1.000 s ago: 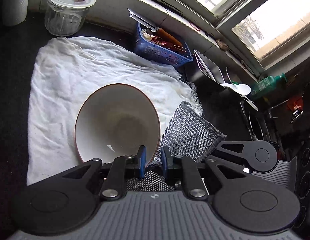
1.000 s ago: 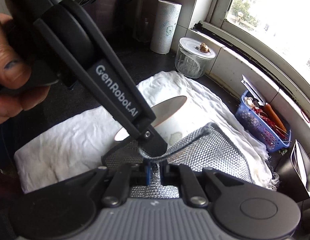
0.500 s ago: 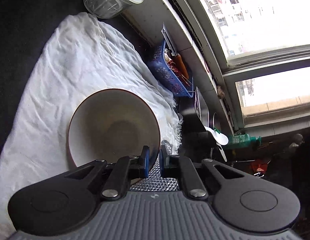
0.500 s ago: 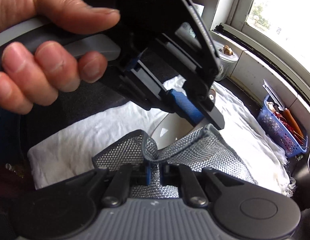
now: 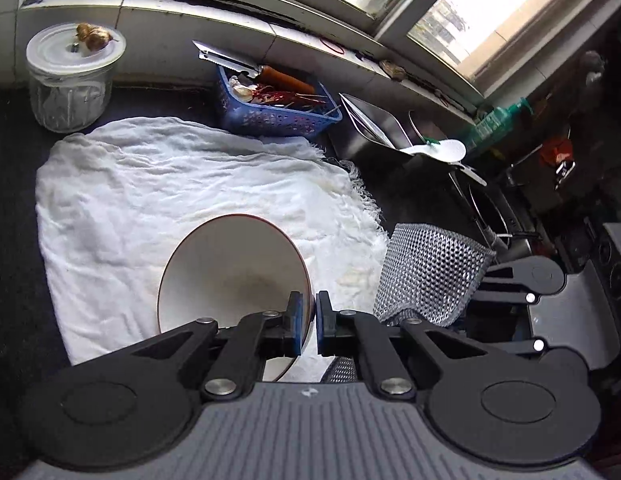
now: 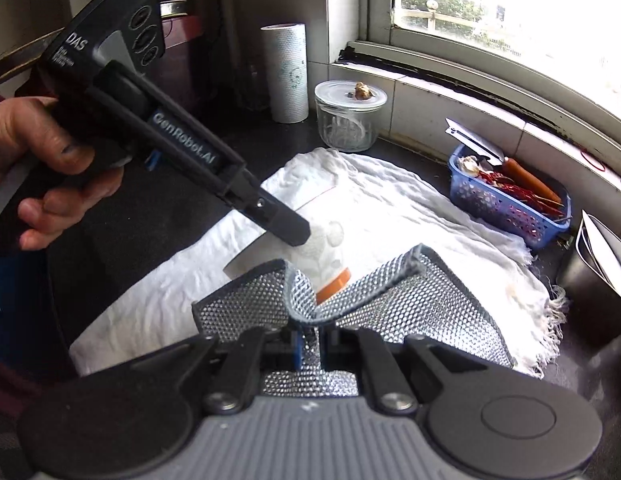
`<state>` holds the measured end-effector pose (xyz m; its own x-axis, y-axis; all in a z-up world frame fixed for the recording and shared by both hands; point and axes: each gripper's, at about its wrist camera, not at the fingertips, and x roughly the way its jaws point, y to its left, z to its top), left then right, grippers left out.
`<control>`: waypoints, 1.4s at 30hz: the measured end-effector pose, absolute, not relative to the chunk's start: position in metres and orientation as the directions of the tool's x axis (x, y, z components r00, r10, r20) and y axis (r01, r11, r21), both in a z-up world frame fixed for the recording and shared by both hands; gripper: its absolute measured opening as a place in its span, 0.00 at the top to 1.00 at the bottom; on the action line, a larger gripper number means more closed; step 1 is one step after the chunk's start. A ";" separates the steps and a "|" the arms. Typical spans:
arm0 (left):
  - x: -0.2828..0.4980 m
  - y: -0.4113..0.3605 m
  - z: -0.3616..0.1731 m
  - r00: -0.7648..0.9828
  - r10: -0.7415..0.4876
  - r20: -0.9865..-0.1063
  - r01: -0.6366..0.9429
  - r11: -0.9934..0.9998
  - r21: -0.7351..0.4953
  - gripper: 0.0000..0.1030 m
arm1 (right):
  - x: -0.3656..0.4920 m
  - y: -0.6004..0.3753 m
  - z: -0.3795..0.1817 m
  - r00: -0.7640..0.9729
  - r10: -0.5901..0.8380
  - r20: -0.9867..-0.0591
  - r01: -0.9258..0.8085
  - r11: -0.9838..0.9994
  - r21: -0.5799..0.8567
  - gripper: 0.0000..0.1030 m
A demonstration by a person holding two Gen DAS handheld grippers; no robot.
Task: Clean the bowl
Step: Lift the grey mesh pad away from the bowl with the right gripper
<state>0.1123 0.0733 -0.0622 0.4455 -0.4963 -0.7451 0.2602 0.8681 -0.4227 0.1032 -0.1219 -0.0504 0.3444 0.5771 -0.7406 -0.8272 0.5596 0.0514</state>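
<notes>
The left gripper (image 5: 307,322) pinches the rim of the white bowl (image 5: 230,268), tilted above the white cloth (image 5: 170,184). The right gripper (image 6: 309,344) clamps a folded silver mesh scrubber (image 6: 390,312) just beside the bowl.

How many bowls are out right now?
1. The bowl is tilted over the white cloth, its rim pinched by the left gripper. Others may be hidden elsewhere.

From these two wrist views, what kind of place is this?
Most likely a home kitchen counter under a window. Cues: a blue basket of dried chillies and a knife, a lidded glass jar, and a paper towel roll by the wall. A white cloth covers the dark counter under the bowl.
</notes>
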 end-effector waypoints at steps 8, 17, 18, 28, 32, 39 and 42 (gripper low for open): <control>0.097 0.034 -0.054 0.408 -0.401 -0.820 0.536 0.832 -0.140 0.92 | 0.111 -0.147 -0.036 0.347 0.548 -0.761 -0.809 0.586 0.053 0.92; 0.078 -0.014 -0.067 0.427 -0.290 -0.857 0.706 0.698 0.116 0.91 | 0.112 -0.151 -0.032 0.327 0.538 -0.777 -0.819 0.572 0.051 0.92; 0.075 -0.019 -0.069 0.425 -0.274 -0.863 0.729 0.669 0.147 0.92 | 0.111 -0.152 -0.032 0.324 0.535 -0.780 -0.822 0.568 0.049 0.92; 0.032 -0.035 -0.096 0.380 -0.065 -0.923 0.904 0.238 0.356 0.92 | 0.112 -0.153 -0.026 0.294 0.437 -0.850 -0.876 0.478 -0.057 0.92; 0.030 -0.031 -0.096 0.376 -0.054 -0.925 0.902 0.247 0.353 0.92 | 0.112 -0.152 -0.029 0.281 0.382 -0.881 -0.897 0.430 -0.099 0.92; 0.035 -0.027 -0.090 0.371 -0.103 -0.923 0.879 0.361 0.313 0.91 | 0.111 -0.137 -0.063 0.256 0.290 -0.922 -0.914 0.384 -0.133 0.92; 0.033 -0.029 -0.089 0.376 -0.114 -0.920 0.874 0.374 0.311 0.90 | 0.113 -0.131 -0.074 0.255 0.273 -0.927 -0.909 0.396 -0.133 0.92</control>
